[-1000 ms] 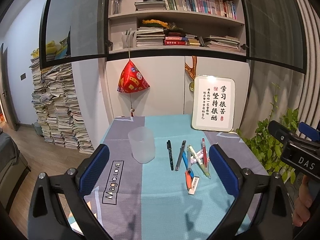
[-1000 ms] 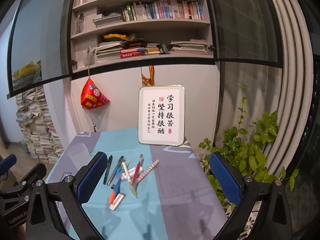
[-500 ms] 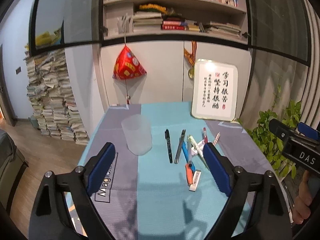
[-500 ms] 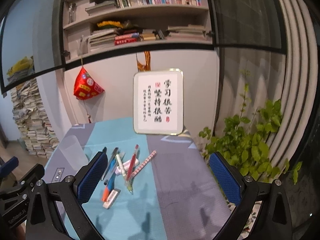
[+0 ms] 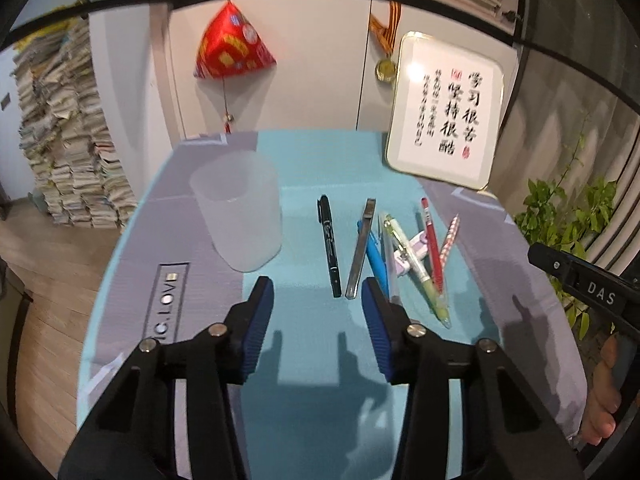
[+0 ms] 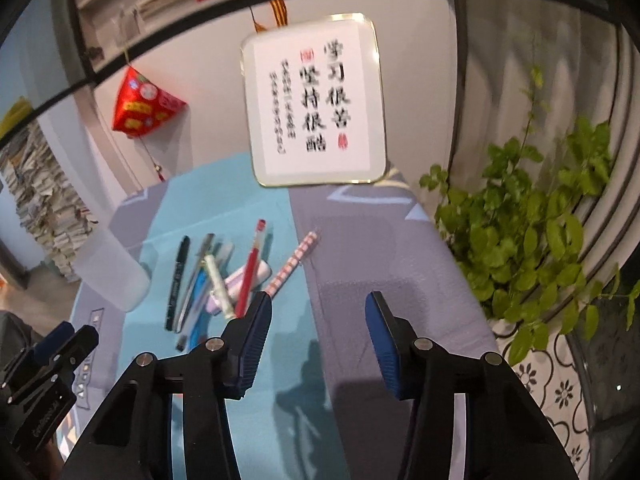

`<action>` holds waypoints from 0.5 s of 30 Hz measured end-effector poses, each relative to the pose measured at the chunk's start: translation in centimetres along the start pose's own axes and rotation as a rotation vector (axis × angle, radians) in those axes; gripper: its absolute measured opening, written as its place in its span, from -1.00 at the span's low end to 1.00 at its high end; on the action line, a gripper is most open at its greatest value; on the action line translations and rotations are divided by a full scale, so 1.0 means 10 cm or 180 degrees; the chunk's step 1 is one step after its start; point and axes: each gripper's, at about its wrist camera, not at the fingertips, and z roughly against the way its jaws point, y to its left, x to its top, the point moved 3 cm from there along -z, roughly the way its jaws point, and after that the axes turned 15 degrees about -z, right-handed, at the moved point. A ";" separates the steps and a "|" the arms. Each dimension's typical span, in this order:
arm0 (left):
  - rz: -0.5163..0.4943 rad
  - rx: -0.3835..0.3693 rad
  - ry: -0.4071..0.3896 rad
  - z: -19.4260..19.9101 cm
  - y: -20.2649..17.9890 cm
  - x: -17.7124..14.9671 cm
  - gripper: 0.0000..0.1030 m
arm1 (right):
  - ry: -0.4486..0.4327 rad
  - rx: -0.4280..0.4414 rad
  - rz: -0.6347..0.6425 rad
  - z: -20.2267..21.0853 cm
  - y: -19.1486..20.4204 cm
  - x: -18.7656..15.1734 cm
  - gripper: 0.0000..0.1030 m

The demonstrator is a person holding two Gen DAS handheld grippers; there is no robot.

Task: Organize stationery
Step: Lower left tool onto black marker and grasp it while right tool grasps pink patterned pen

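Several pens lie in a loose row on the teal and grey tablecloth (image 5: 312, 360): a black marker (image 5: 329, 246), a grey pen (image 5: 361, 248), a blue pen (image 5: 375, 258), a green highlighter (image 5: 416, 264), a red pen (image 5: 433, 250) and a red-checked pencil (image 5: 449, 239). A frosted plastic cup (image 5: 240, 212) stands upright to their left. My left gripper (image 5: 318, 312) hovers just short of the black marker and grey pen; its jaws are closing with nothing between them. My right gripper (image 6: 318, 320) hangs over bare cloth right of the pens (image 6: 218, 276), jaws closing, empty.
A framed calligraphy sign (image 5: 446, 110) leans against the cabinet at the table's back right. A leafy plant (image 6: 532, 220) stands off the right edge. A red pyramid ornament (image 5: 232, 46) hangs behind. Paper stacks (image 5: 68, 140) fill the floor at left.
Both grippers have dropped and tilted down toward the table, so the pens and cup look much nearer. The jaws of both have narrowed from wide apart.
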 end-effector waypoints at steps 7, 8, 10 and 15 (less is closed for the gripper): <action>-0.0049 -0.0177 0.0169 -0.44 0.01 0.13 -0.36 | 0.0261 -0.0067 -0.0110 -0.50 0.04 0.17 -0.01; -0.0056 -0.0201 0.0201 -0.50 0.01 0.15 -0.38 | 0.0293 -0.0070 -0.0127 -0.57 0.04 0.19 -0.01; -0.0067 -0.0250 0.0266 -0.64 0.01 0.19 -0.40 | 0.0368 -0.0080 -0.0161 -0.70 0.07 0.23 -0.01; -0.0124 -0.0327 0.0329 -0.86 -0.01 0.28 -0.42 | 0.0460 -0.0149 -0.0228 -0.98 0.11 0.33 -0.01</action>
